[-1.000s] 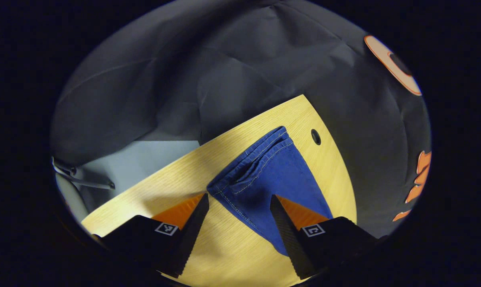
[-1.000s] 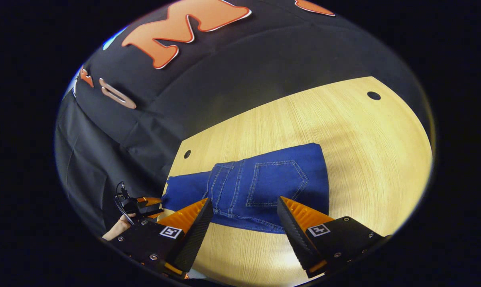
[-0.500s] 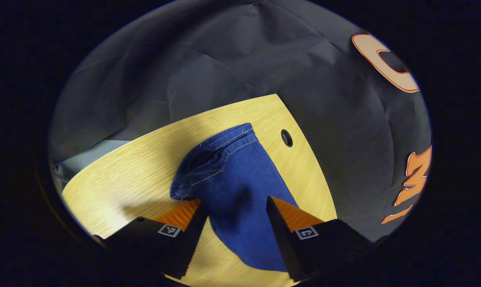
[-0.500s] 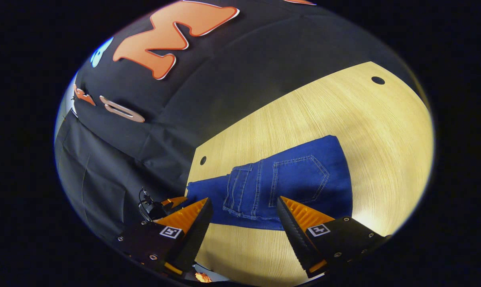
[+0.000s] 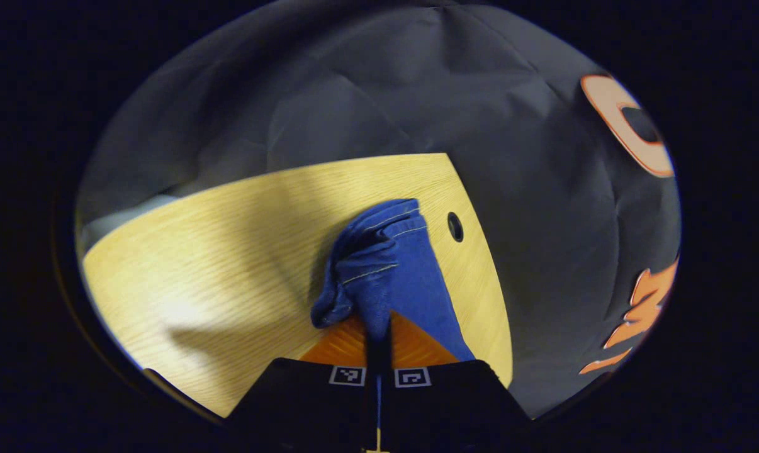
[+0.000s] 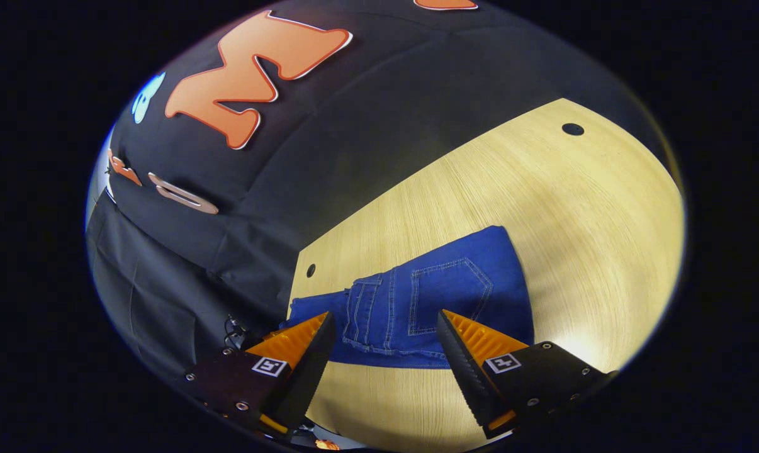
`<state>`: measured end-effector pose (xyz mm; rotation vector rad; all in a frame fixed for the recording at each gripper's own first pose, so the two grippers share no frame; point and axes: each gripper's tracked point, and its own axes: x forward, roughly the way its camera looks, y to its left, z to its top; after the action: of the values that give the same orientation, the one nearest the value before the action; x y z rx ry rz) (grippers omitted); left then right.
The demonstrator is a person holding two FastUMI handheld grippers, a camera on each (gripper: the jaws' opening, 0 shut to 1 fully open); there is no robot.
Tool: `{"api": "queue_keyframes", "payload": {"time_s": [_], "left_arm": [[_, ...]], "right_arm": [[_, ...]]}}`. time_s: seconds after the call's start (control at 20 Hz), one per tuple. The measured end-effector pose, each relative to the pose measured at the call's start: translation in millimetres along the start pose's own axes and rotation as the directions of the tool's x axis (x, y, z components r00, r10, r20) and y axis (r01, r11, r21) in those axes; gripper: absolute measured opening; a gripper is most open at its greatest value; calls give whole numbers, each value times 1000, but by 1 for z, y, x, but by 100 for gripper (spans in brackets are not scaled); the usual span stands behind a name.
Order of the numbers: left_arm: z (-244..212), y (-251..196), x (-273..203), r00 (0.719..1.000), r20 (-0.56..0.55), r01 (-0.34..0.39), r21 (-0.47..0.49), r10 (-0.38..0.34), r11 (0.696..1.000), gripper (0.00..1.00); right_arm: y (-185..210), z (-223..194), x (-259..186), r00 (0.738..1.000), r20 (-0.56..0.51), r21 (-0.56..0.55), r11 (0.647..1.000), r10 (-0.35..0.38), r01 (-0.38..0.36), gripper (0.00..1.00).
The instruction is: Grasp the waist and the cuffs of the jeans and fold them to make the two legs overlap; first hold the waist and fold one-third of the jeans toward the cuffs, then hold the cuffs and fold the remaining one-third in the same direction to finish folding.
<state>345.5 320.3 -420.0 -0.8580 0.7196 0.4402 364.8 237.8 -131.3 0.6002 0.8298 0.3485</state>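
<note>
Left tongs (image 5: 378, 336) clenched on the cuff end of the jeans (image 5: 389, 277), at bottom centre of the left gripper view, both fingers pressed together with blue denim pinched between them. Cuffs bunched and lifted just above the tips, hem stitching visible, cloth running up toward the middle of the frame. Beneath and to the left, pale wooden table (image 5: 228, 251); a small dark hole (image 5: 455, 226) in it just right of the cuffs, near the table's edge. Black booth cloth across the upper frame.

Right tongs (image 6: 382, 343) released, fingers spread wide at the bottom of the right gripper view, nothing between them but the near edge of the jeans (image 6: 442, 296) seen behind. Jeans lying flat on the table (image 6: 543, 207) at lower centre, back pocket (image 6: 445, 292) facing up, the narrower part trailing to the left. Two holes in the table: one (image 6: 310, 270) at the left edge beside the denim, another (image 6: 572, 129) at upper right, well apart from it.
</note>
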Motion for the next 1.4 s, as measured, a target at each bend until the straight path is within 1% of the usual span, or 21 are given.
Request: {"api": "queue_keyframes", "payload": {"time_s": [0.15, 0.3, 0.5, 0.6, 0.7, 0.9, 1.05, 1.15, 1.25, 1.4], "left_arm": [[10, -34, -34, 996, 69, 51, 61, -55, 997, 2], [17, -69, -80, 989, 115, 78, 138, -94, 987, 2], [-8, -146, -123, 971, 119, 181, 191, -206, 965, 2], [-29, -189, -138, 960, 118, 222, 241, -256, 945, 2], [-54, -228, -151, 950, 109, 246, 314, -292, 917, 2], [-124, -301, -159, 936, 25, 312, 404, -351, 860, 2], [-196, -341, -147, 932, -72, 345, 474, -355, 810, 2], [-245, -358, -133, 929, -136, 365, 497, -344, 787, 1], [-287, -366, -108, 930, -188, 368, 524, -317, 768, 1], [-341, -359, -78, 941, -243, 336, 590, -235, 734, 1]], "right_arm": [[2, 11, -7, 999, 30, 9, 1000, 16, -17, 98], [3, 24, -19, 997, 70, 9, 1000, 27, -28, 98], [-5, 46, -47, 989, 146, -26, 1000, 4, 0, 98], [-8, 62, -65, 981, 196, -48, 999, 3, 6, 98], [-13, 76, -86, 973, 230, -59, 998, 10, 4, 98], [-27, 96, -132, 958, 284, -66, 998, 29, -11, 98], [-43, 110, -161, 946, 322, -63, 998, 34, -14, 98], [-60, 117, -178, 937, 348, -58, 998, 18, 2, 98], [-77, 120, -194, 931, 364, -51, 999, 3, 17, 98], [-99, 120, -208, 929, 371, -30, 999, -20, 33, 98]]}}
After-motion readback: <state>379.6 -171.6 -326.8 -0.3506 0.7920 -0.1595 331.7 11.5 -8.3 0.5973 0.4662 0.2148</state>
